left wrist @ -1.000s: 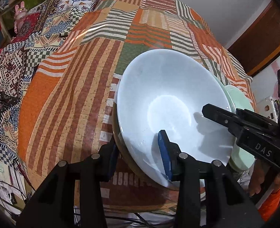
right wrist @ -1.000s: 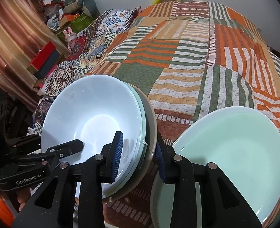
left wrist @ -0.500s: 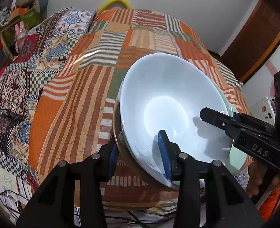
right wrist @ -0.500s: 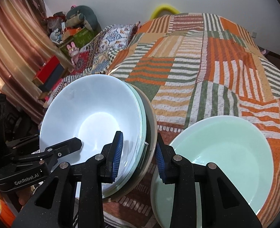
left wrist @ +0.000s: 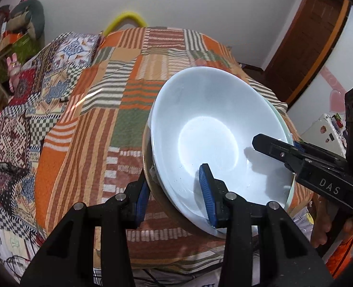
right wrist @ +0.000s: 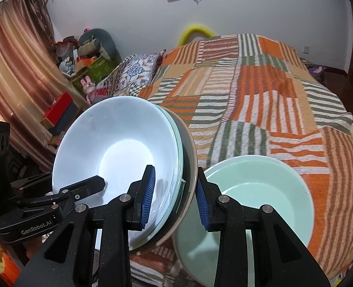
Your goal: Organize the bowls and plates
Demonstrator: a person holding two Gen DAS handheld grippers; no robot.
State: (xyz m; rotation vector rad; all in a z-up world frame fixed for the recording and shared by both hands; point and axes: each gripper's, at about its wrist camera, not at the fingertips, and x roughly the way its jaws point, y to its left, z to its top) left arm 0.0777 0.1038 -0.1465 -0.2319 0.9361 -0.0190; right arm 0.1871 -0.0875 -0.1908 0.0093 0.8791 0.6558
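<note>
both the left gripper (left wrist: 175,197) and right gripper (right wrist: 175,197) pinch opposite rims of the tilted stack of nested white, green and tan bowls (right wrist: 119,153), so uneven lifting could slide the glossy white top bowl (left wrist: 212,138) onto the pale green glass bowl (right wrist: 255,198) just right of the right gripper.

The green bowl (right wrist: 253,191) is partly hidden behind the stacked dishes (right wrist: 119,153).

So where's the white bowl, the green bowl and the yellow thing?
white bowl (right wrist: 119,157), right wrist view, inside bottom.
green bowl (right wrist: 260,196), right wrist view, inside bottom.
yellow thing (left wrist: 126,20), left wrist view, top of its curve.
</note>
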